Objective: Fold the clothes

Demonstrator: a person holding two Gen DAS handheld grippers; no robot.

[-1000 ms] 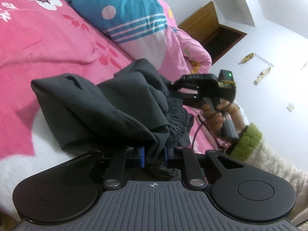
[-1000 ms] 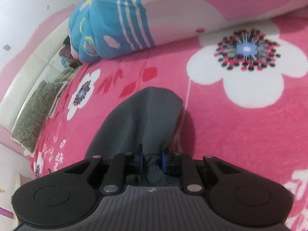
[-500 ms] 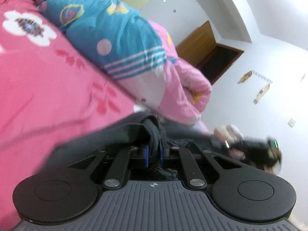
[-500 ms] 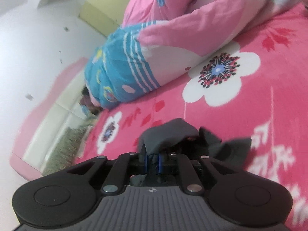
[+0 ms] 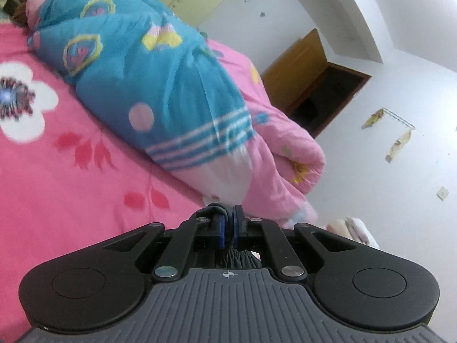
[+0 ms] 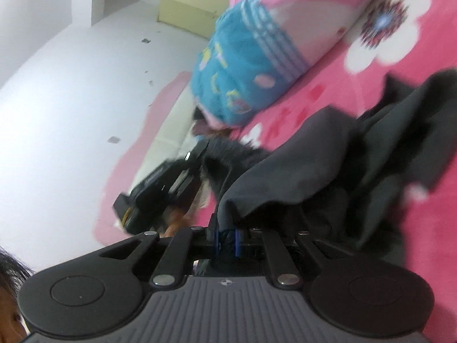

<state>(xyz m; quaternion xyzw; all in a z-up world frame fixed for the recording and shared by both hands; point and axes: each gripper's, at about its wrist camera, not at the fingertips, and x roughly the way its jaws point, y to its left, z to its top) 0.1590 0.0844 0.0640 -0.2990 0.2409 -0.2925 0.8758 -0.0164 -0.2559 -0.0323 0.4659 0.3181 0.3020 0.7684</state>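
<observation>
cloth, a dark garment (image 6: 328, 165), hangs limp and light at right of frame; left tool (image 5: 227, 225) and right tool (image 6: 227, 235) each pinch a bunched edge.

Rolled blue-and-pink quilt (image 5: 148, 85) lies on floral pink bedspread (image 5: 57, 188).

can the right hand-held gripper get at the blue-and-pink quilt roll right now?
Probably not: the right hand-held gripper is shut on the dark garment, which drapes ahead of it. The quilt roll lies further up the bed.
</observation>
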